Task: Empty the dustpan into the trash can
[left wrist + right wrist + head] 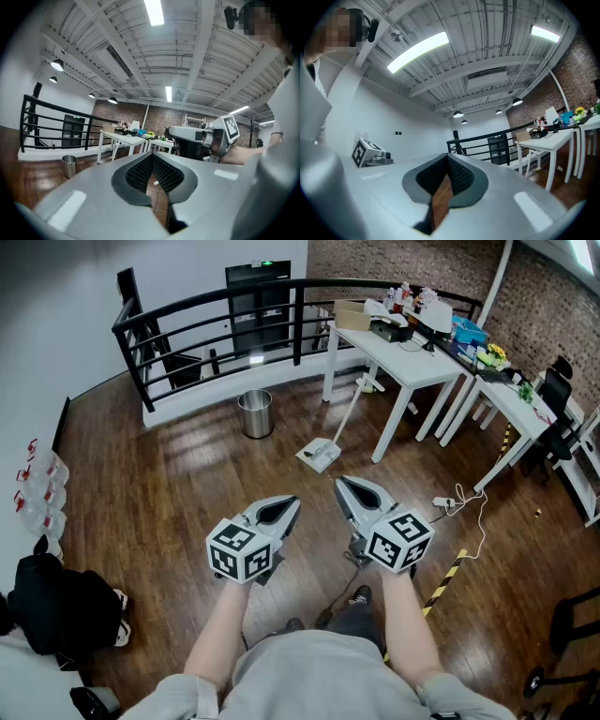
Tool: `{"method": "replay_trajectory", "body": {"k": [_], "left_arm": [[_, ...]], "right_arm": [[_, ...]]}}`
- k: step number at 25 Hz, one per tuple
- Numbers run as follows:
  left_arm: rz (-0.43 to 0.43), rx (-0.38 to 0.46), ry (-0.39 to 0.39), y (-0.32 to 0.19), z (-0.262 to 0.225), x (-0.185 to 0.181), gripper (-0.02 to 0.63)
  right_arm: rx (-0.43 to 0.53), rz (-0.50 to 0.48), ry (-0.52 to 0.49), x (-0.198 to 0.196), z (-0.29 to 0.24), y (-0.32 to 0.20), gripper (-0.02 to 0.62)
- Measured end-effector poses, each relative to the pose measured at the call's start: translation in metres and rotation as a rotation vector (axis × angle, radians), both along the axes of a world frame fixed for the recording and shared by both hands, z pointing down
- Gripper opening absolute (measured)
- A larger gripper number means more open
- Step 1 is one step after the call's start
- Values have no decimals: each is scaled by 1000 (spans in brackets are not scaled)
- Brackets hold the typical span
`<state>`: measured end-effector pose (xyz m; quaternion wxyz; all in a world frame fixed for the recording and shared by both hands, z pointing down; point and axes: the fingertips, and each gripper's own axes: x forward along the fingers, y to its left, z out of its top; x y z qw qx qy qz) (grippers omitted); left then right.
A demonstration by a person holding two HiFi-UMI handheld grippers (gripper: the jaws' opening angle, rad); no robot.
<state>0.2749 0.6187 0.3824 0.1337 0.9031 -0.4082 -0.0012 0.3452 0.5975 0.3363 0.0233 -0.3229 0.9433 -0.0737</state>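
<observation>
Head view shows the left gripper (281, 510) and right gripper (356, 491) side by side above the wood floor. The dustpan (319, 455) lies well ahead beside a white table (398, 364), and the trash can (255, 414) stands apart from it.

Left gripper view: jaws meet, empty (trash can distant at left).

Right gripper view: jaws pressed together, holding nothing.

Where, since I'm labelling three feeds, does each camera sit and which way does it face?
Head view: on the person's head, looking steeply down at the wooden floor; shows both forearms, left gripper, right gripper.
Left gripper view: on the left gripper, facing along its shut jaws toward the white tables; right gripper at right.
Right gripper view: on the right gripper, facing along its shut jaws toward the black railing; left gripper's marker cube at left.
Shared: head and left gripper views both show the metal trash can.
</observation>
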Motion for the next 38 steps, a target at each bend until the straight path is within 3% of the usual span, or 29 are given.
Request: {"method": "replay_trajectory", "body": {"k": [8, 16, 26, 30, 38], "left_arm": [[4, -5, 2, -30, 7, 0, 5], [-6, -55, -13, -101, 27, -8, 5], [-14, -72, -16, -264, 42, 14, 5], [-40, -72, -16, -329, 39, 23, 5], [-38, -75, -10, -423, 31, 18, 5]], "right_arm": [[-19, 5, 16, 2, 12, -33, 0], [-53, 0, 10, -4, 29, -111, 0], [-63, -29, -12, 18, 37, -282, 0], [-52, -9, 44, 26, 43, -350, 0], [-58, -3, 37, 19, 40, -443, 0]]}}
